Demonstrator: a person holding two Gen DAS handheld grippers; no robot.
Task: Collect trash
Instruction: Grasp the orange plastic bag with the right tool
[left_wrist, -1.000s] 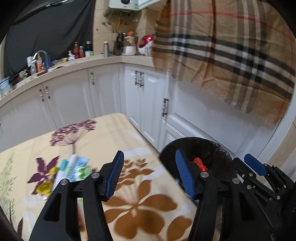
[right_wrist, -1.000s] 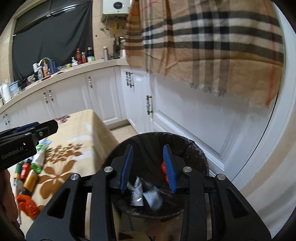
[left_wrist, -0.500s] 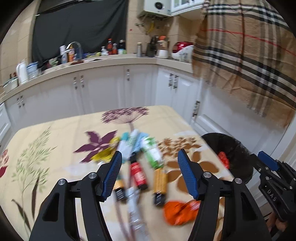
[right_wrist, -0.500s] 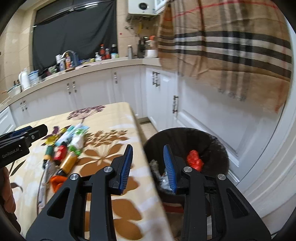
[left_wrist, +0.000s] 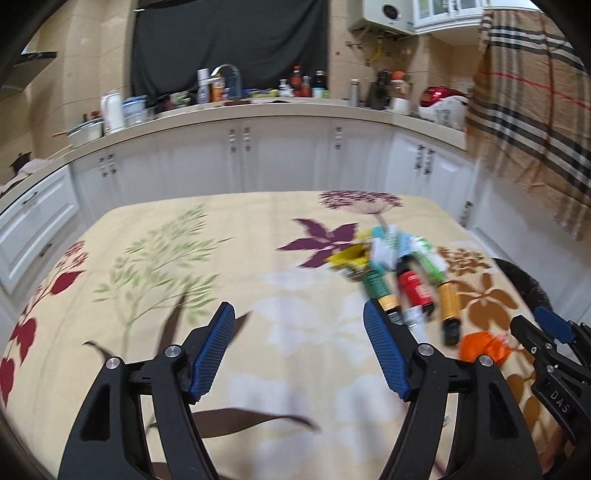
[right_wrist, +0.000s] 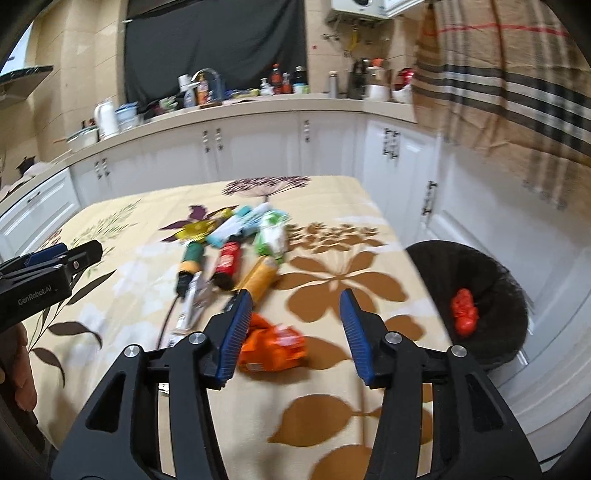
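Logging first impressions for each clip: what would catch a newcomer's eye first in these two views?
Probably the bright heap of trash lying mid-table on the floral tablecloth, with an orange wrapper apart from it, just ahead of the open right gripper. Next, the black bin off the table's right edge, a red item inside. The left gripper hangs open over bare cloth.

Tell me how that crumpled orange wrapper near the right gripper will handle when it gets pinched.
The orange wrapper looks creased and flattened, so it will probably crush further and feel light. Its surface seems glossy, so it may slip between the pads. Lying flat on the tablecloth, it seems unlikely to roll.
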